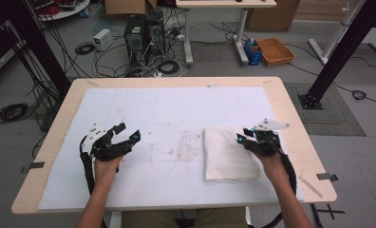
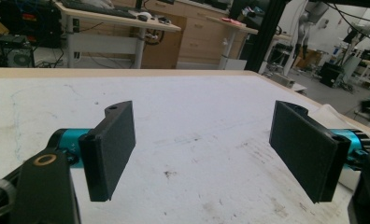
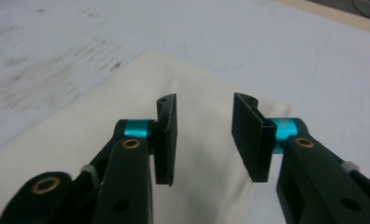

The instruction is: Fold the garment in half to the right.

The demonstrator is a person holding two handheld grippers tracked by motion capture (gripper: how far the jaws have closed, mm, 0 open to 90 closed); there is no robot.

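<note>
White folded cloth (image 1: pixel 230 153) under the right gripper (image 1: pixel 246 135) (jaws parted, empty); a shallow pinch could lift one layer, unfolding it. Left gripper (image 1: pixel 128 134) open, well left.

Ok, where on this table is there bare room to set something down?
Free: the white mat between the left gripper and the folded cloth, though stained there, and the whole far strip up to the table's far edge. Crowded: the right side, where the right gripper hovers, open, over the cloth's right edge.

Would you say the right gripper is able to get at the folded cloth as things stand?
Probably yes: the right gripper hovers over the folded cloth's right edge, fingers apart with nothing between them, and nothing blocks the way.
</note>
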